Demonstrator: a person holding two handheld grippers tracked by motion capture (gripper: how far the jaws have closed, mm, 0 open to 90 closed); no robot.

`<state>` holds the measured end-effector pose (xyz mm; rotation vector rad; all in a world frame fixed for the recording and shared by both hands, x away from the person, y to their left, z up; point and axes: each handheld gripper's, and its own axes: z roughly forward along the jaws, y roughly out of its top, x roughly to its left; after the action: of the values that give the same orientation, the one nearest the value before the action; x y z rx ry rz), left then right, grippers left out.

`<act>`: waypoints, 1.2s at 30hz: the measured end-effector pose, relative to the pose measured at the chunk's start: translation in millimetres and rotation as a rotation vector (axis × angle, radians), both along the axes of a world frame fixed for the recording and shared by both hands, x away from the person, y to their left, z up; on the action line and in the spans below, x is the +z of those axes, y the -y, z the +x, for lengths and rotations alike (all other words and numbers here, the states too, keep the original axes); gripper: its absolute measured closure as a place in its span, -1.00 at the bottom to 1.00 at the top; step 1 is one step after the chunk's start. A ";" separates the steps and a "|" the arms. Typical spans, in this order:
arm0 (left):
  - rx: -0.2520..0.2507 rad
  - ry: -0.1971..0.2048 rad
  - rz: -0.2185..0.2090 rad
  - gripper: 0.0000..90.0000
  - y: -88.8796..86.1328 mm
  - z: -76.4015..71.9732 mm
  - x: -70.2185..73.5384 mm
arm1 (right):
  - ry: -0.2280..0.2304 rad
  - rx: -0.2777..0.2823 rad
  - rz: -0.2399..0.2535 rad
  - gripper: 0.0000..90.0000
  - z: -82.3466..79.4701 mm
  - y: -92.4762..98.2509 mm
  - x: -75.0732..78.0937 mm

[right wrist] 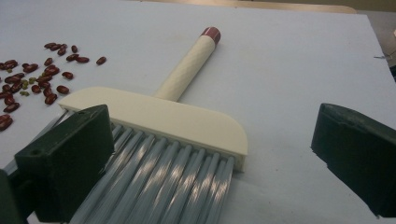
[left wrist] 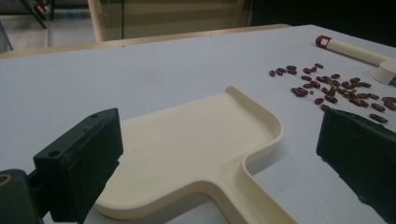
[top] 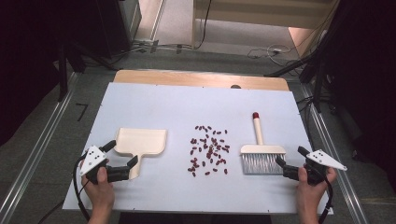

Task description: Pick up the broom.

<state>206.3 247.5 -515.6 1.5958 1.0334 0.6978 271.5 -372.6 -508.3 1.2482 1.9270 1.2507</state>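
A cream dustpan (top: 140, 141) lies at the left of the white table (top: 187, 100), its handle pointing toward me. My left gripper (top: 122, 153) stands open at that handle, one jaw on each side, without touching it. In the left gripper view the dustpan (left wrist: 196, 154) lies between the wide jaws of the left gripper (left wrist: 219, 130). Several dark red beans (top: 208, 151) are scattered at the centre. A cream brush (top: 261, 150) with grey bristles and a red-tipped handle lies to the right. My right gripper (top: 291, 156) is open just right of the bristles. In the right gripper view the brush (right wrist: 159, 119) sits ahead of the right gripper (right wrist: 210, 135).
The beans (left wrist: 336, 88) and the brush handle (left wrist: 350, 49) lie beyond the dustpan in the left gripper view. More of the beans (right wrist: 32, 79) lie left of the brush. Cables and dark stands surround the table on the floor.
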 end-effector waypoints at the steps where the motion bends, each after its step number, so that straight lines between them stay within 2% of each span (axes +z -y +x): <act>1: -0.002 0.001 0.000 -0.98 0.1 0.3 -0.1 | 0.000 0.000 0.000 -1.00 0.0 0.0 0.0; 6: -0.006 -0.005 0.003 -0.98 0.3 1.4 -0.3 | 0.001 0.004 -0.034 -1.00 0.5 -4.1 0.0; 11: -0.010 -0.007 0.004 -0.98 0.4 1.4 -0.3 | 0.005 0.004 -0.047 -1.00 0.2 -5.0 1.3; 14: -0.011 -0.007 0.003 -0.98 0.4 1.3 -0.4 | -0.003 0.019 -0.046 -1.00 -0.9 -5.1 3.4; 18: -0.014 -0.007 -0.001 -0.98 -0.1 1.5 -0.5 | -0.001 0.012 -0.032 -1.00 -1.2 -5.0 7.7; 23: -0.017 -0.004 -0.009 -0.98 -0.7 1.8 -0.7 | 0.003 0.002 -0.031 -1.00 -1.2 -7.7 20.5; 25: -0.019 -0.008 -0.007 -0.98 0.0 2.1 -0.6 | -0.009 0.003 -0.021 -1.00 0.2 -8.9 25.7; 27: -0.023 -0.010 -0.007 -0.98 0.7 2.3 -0.8 | -0.016 0.012 -0.012 -1.00 3.3 -10.1 29.8; 31: -0.030 -0.008 -0.001 -0.98 0.8 2.1 -0.7 | -0.047 0.008 -0.024 -1.00 13.0 -15.2 36.4; 36: -0.040 -0.013 -0.014 -0.98 -0.5 2.5 -1.1 | -0.075 0.002 -0.038 -1.00 26.9 -23.0 43.0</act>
<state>208.9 248.0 -516.7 1.6065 1.0111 0.6524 298.4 -349.6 -465.3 1.2906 1.9957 1.1788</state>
